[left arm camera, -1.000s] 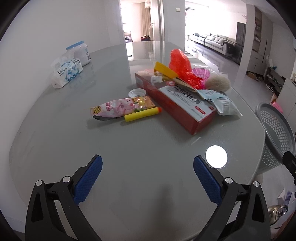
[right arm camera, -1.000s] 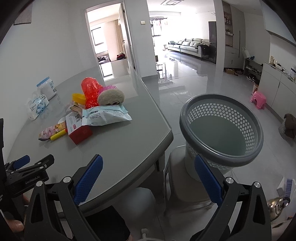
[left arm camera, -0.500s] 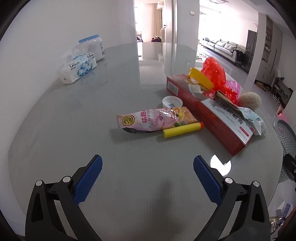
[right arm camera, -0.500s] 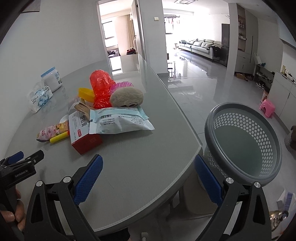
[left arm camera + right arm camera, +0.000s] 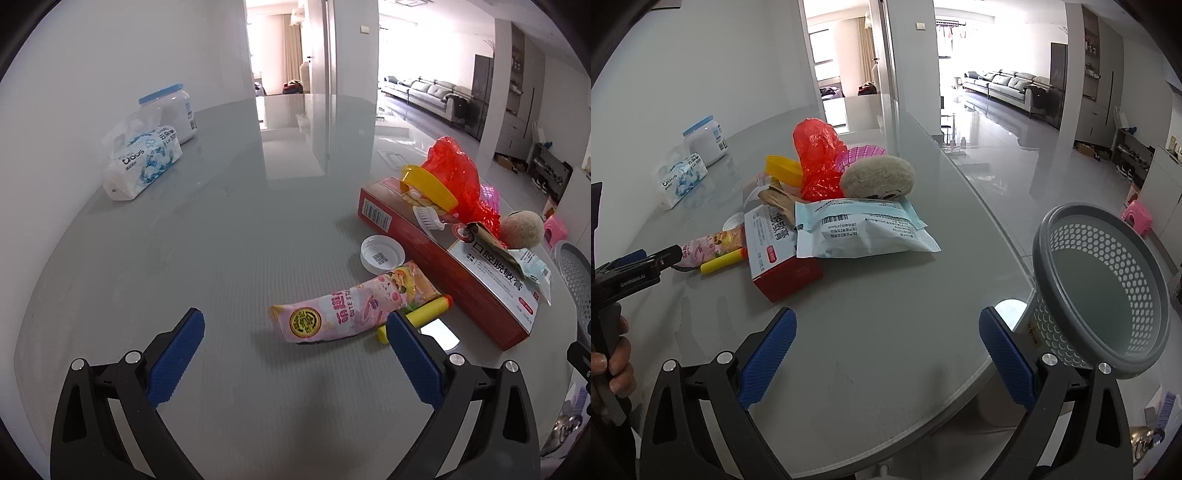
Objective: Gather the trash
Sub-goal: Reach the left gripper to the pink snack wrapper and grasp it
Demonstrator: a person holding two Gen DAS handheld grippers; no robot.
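Trash lies heaped on the grey surface, a pink snack wrapper nearest the left tongs. Both left and right tongs gape apart, empty. A perforated grey basket stands beside the surface's edge.

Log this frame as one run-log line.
left gripper: open, empty, nearing pink snack wrapper | right gripper: open, empty, over table | basket: empty, beside table

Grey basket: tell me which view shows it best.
Right wrist view: the grey basket shows whole, its rim and perforated wall, beside the table. The left wrist view catches only a sliver at the right edge.
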